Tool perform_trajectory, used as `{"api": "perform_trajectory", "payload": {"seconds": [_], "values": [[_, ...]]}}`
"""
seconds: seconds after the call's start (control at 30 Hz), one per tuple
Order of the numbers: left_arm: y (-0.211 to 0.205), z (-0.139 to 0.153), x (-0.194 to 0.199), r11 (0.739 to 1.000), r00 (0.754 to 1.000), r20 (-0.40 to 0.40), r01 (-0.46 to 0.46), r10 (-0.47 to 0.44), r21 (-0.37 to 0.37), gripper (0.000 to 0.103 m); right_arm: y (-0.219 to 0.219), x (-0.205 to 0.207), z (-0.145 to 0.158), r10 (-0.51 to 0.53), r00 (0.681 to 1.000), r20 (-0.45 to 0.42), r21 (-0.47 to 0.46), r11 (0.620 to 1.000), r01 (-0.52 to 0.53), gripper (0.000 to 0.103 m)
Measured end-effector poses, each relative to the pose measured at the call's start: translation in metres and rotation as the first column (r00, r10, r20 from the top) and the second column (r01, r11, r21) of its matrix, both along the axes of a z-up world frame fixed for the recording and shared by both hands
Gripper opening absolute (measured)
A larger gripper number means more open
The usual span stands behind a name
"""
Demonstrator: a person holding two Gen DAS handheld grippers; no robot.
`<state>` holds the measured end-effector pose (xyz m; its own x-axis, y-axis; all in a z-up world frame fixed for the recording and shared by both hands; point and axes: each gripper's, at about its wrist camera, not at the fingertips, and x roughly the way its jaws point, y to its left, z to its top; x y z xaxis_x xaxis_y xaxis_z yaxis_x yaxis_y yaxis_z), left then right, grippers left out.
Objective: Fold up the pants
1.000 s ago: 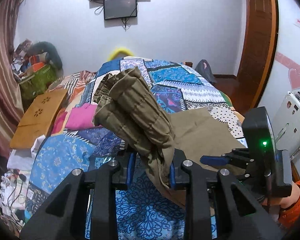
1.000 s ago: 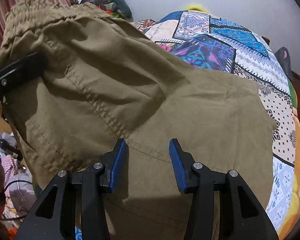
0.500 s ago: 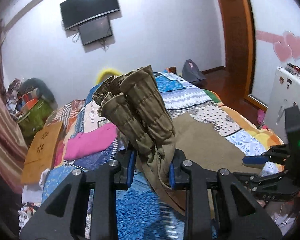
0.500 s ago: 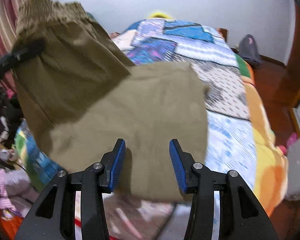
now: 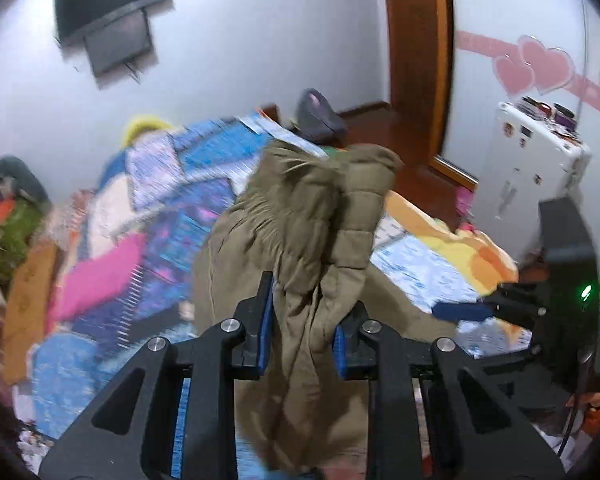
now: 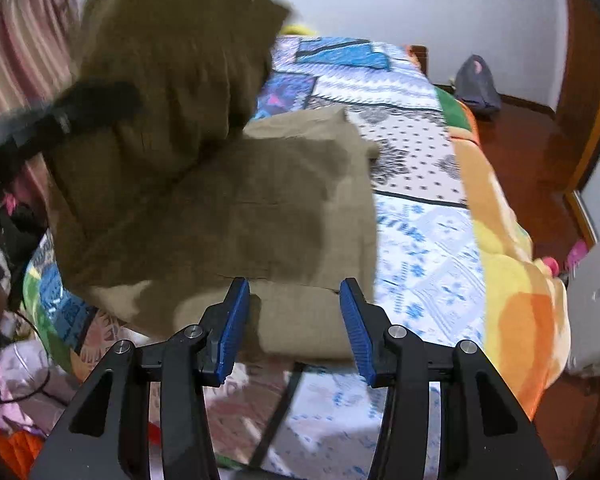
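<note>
The olive-brown pants (image 5: pixel 300 232) lie partly on the patterned bedspread (image 5: pixel 172 208). My left gripper (image 5: pixel 302 328) is shut on their bunched elastic waistband and holds it raised above the bed. In the right wrist view the lifted waist end (image 6: pixel 172 52) hangs at upper left, with the left gripper a dark blur beside it, while the legs (image 6: pixel 284 216) lie flat on the bedspread (image 6: pixel 420 216). My right gripper (image 6: pixel 294 320) is open and empty, just above the near edge of the legs. It also shows at the right of the left wrist view (image 5: pixel 464 312).
A pink garment (image 5: pixel 100 276) lies on the left of the bed. A wooden tray (image 5: pixel 24 312) sits by the bed's left edge. A white appliance (image 5: pixel 532 172) stands at right, a grey bag (image 6: pixel 476 84) on the wood floor. A TV (image 5: pixel 108 4) hangs on the far wall.
My left gripper has swung the held waistband up and to the right. My right gripper has backed away toward the bed's near edge, staying open; more of the flat legs and bed now shows.
</note>
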<state>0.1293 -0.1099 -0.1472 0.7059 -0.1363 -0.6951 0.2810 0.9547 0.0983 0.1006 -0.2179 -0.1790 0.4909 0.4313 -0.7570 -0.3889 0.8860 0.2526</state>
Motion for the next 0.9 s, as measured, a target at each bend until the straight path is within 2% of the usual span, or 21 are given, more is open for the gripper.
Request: {"api": "perform_trajectory", "payload": {"seconds": [0.07,0.2,0.3,0.37,0.43,0.47,0.53,0.7,0.77,0.83,0.9], "values": [[-0.009,-0.014,0.006,0.999,0.998,-0.063,0.029,-0.029,-0.015,0.024,-0.010,-0.003,0.003,-0.022,1.000,0.006,0.006,1.000,0.022,0.043],[-0.024,-0.036,0.008,0.998,0.989,-0.138,0.056,-0.057,-0.012,0.025,-0.023,-0.009,0.010,-0.052,0.998,0.033,-0.011,0.999,0.053,0.043],[-0.034,-0.047,0.003,0.998,0.983,-0.172,0.070,-0.067,0.008,0.030,-0.032,-0.010,0.015,-0.068,0.997,0.047,-0.010,0.998,0.068,0.043],[-0.034,-0.049,0.000,0.997,0.977,-0.198,0.074,-0.072,0.003,0.037,-0.037,-0.012,0.020,-0.081,0.995,0.059,-0.008,0.997,0.081,0.043],[-0.031,-0.046,-0.003,0.997,0.973,-0.215,0.074,-0.078,-0.025,0.045,-0.042,-0.011,0.024,-0.093,0.993,0.071,0.008,0.996,0.093,0.043],[-0.027,-0.041,-0.006,0.995,0.971,-0.222,0.074,-0.086,-0.063,0.048,-0.043,-0.008,0.025,-0.097,0.993,0.073,0.013,0.995,0.096,0.044],[-0.020,-0.031,-0.010,0.988,0.971,-0.216,0.075,-0.102,-0.133,0.064,-0.046,-0.005,0.030,-0.108,0.991,0.084,0.022,0.994,0.106,0.044],[0.005,0.005,-0.019,0.982,0.992,-0.115,0.032,-0.054,-0.186,0.064,-0.041,-0.003,0.044,-0.103,0.988,0.112,0.070,0.993,0.095,0.044],[0.020,0.008,-0.014,0.985,0.996,-0.093,-0.005,-0.011,-0.174,0.064,-0.030,-0.001,0.050,-0.077,0.989,0.129,0.094,0.993,0.066,0.044],[0.032,0.003,-0.004,0.989,0.994,-0.103,-0.054,0.041,-0.135,0.064,-0.015,0.002,0.052,-0.040,0.988,0.148,0.101,0.995,0.025,0.044],[0.044,-0.012,0.006,0.989,0.985,-0.155,-0.089,0.070,-0.122,0.064,0.000,0.005,0.049,-0.009,0.988,0.152,0.098,0.995,-0.006,0.044]]}}
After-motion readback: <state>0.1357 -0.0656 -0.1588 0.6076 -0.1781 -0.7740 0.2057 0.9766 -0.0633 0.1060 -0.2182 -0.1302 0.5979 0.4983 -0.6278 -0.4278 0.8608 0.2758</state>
